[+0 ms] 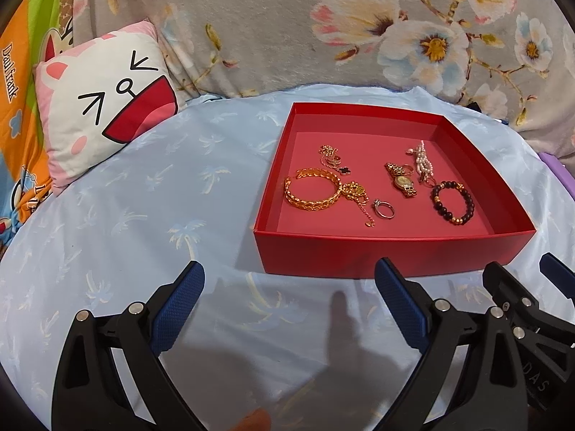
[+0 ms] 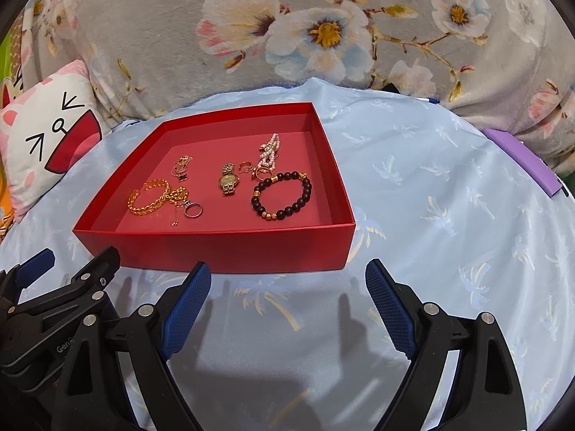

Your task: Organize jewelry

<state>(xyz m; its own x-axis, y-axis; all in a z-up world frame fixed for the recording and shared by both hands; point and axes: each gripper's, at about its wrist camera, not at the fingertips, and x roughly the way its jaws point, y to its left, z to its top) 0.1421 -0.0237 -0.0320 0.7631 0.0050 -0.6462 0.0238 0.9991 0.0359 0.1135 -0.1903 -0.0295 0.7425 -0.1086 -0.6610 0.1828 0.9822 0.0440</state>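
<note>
At the far left a cartoon pillow (image 1: 104,104) lies half off the blue sheet (image 1: 143,197), its left edge cut off in the right wrist view. Behind it, a flowered blanket (image 1: 269,28) fills the far side.

The left gripper (image 1: 289,280) hovers over the sheet just near of the red box (image 1: 388,251), its jaws wide apart, holding and touching nothing. The box sits open on the sheet.

Inside, from left: a gold bangle (image 1: 312,188); far of it a small tangled chain (image 1: 332,158) too fine to read; touching the bangle's right side, a gold chain (image 1: 355,194) whose links blur together. Near it lies a ring (image 1: 384,209). Next a gold watch (image 1: 401,179), then a pearl strand (image 1: 423,161) with small rings beside it that are hard to make out, and a dark bead bracelet (image 1: 452,202) at the near right.

The right gripper (image 2: 287,282) hangs near the box's right near corner, jaws likewise wide apart and empty; only its tips show in the left view's corner.

Far right, a purple item (image 2: 521,160) lies partly cut by the frame edge; what it is cannot be told.
</note>
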